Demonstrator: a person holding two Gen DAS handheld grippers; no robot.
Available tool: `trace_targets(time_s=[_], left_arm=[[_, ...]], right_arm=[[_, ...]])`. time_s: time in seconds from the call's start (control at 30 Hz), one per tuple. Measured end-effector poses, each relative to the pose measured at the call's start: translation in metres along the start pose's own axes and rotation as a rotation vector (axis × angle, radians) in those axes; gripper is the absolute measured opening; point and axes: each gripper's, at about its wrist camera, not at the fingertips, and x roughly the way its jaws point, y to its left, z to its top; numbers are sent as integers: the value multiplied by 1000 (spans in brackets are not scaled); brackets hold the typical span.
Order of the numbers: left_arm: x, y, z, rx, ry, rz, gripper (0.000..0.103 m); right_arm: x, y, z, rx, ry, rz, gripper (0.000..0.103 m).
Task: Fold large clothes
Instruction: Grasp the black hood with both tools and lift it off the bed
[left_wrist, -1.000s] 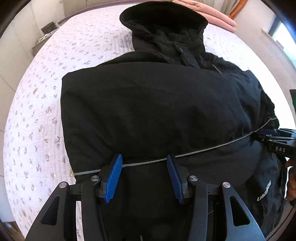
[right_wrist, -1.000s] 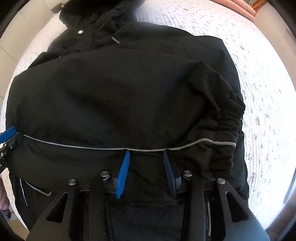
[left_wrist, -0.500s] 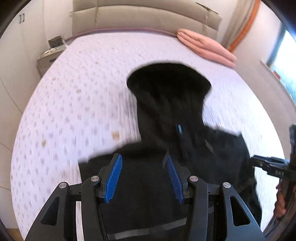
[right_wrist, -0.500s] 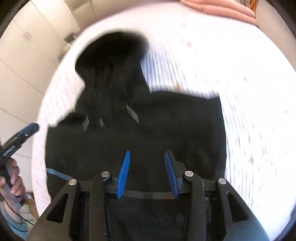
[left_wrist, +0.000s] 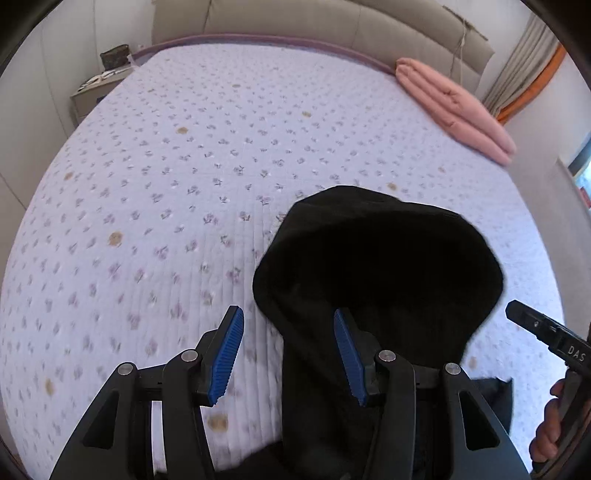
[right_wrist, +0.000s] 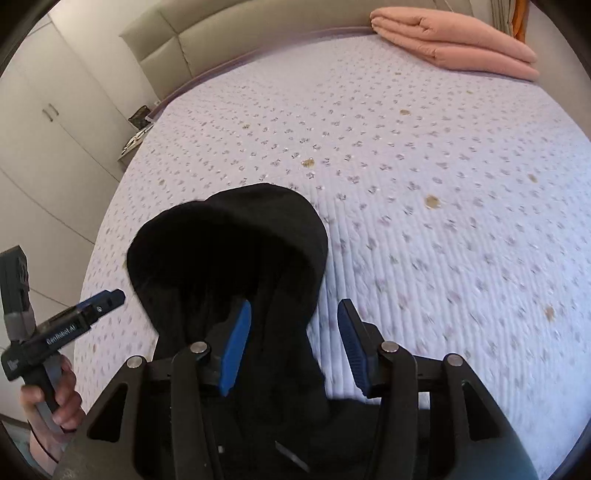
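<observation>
A black hooded jacket lies on the flowered bedspread (left_wrist: 155, 192); only its hood (left_wrist: 376, 266) and collar show. My left gripper (left_wrist: 287, 314) hovers open over the hood's left edge, its left pad over bare bedspread and its right pad over black cloth. My right gripper (right_wrist: 294, 302) hangs over the hood's (right_wrist: 229, 251) right edge with its jaws opening; cloth lies below them and no pad presses on it. Each gripper also appears in the other's view: the right gripper (left_wrist: 546, 328) at the right margin, the left gripper (right_wrist: 74, 314) at the left, held in a hand (right_wrist: 55, 406).
A folded pink blanket (left_wrist: 454, 107) lies at the far right corner of the bed by the padded headboard (left_wrist: 332, 22). A nightstand (left_wrist: 99, 85) stands at the bed's far left, with wardrobe doors (right_wrist: 48, 122) beyond. Curtains (left_wrist: 528, 70) hang at the right.
Both grippers have travelled from the jacket's hem across its body to the hood. The folded body has dropped out of view below. The right jaws stand wider than before.
</observation>
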Motion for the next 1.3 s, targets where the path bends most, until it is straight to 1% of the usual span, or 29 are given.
trace_targets(time_s=[0.13, 0.17, 0.2, 0.23, 0.27, 0.3, 0.37, 0.4, 0.47, 0.5, 0.53, 0.57, 0.6, 0.67, 0.7, 0.73, 0.8, 0.83, 0.9, 1.0, 1.07, 1.1, 1.13, 1.17, 1.2, 1.23, 1.27, 1.3], left_arm=[[29, 2, 10, -1, 6, 21, 52], [35, 3, 12, -1, 11, 22, 52], [41, 3, 14, -3, 17, 25, 47], [47, 4, 16, -4, 24, 31, 16], [50, 7, 16, -9, 22, 32, 12], [48, 13, 17, -31, 3, -6, 11], [29, 26, 14, -85, -62, -110, 9], [13, 35, 10, -114, -101, -165, 9], [-11, 49, 2, -165, -148, -230, 8], [-21, 58, -4, -202, -167, -270, 8], [-29, 66, -11, -227, -179, -289, 8], [-31, 71, -18, -233, -179, -276, 8], [-28, 74, -21, -234, -168, -264, 8], [-4, 83, -29, -249, -96, -231, 8], [18, 89, -32, -261, -31, -190, 8], [35, 91, -36, -259, 5, -159, 8], [63, 90, -41, -233, 74, -119, 9], [72, 88, -43, -225, 89, -112, 9], [74, 84, -42, -201, 75, -101, 11], [74, 84, -39, -177, 74, -122, 12], [70, 86, -37, -173, 76, -142, 16], [64, 87, -38, -167, 70, -141, 23], [58, 89, -38, -160, 63, -135, 38], [47, 91, -41, -155, 58, -130, 49], [39, 96, -45, -153, 65, -145, 69], [31, 103, -49, -165, 76, -193, 72], [23, 112, -53, -177, 78, -228, 72], [12, 117, -57, -176, 77, -236, 72]], right_arm=[[36, 0, 8, 7, 29, 10, 52], [43, -3, 5, 2, 37, 0, 50], [48, -2, 6, -5, 43, -9, 46], [49, -2, 5, -12, 45, -12, 31], [53, 0, 6, -23, 47, -22, 16], [54, 1, 6, -42, 42, -40, 13], [47, -1, 6, -52, 21, -25, 9], [41, -3, 5, -56, 8, -21, 9], [25, -8, 1, -63, -21, -14, 8], [14, -11, -2, -60, -37, 15, 8], [5, -14, -6, -66, -54, 42, 7], [-1, -15, -9, -77, -67, 52, 7], [-4, -16, -13, -89, -70, 52, 7], [4, -17, -19, -111, -41, 35, 7], [17, -20, -22, -117, -11, 19, 7], [37, -25, -25, -109, 32, 2, 7], [65, -35, -29, -97, 93, -29, 7], [83, -41, -32, -86, 131, -38, 7], [105, -52, -38, -36, 174, -8, 6], [105, -63, -38, 23, 161, 41, 6], [104, -63, -39, 8, 162, 37, 6], [103, -62, -39, -1, 164, 31, 7], [100, -60, -38, -10, 167, 20, 13], [93, -60, -39, -17, 166, 10, 26], [87, -61, -39, -26, 164, -10, 32], [79, -62, -40, -36, 155, -29, 40], [71, -61, -41, -41, 146, -35, 41], [61, -63, -43, -49, 144, -21, 41]])
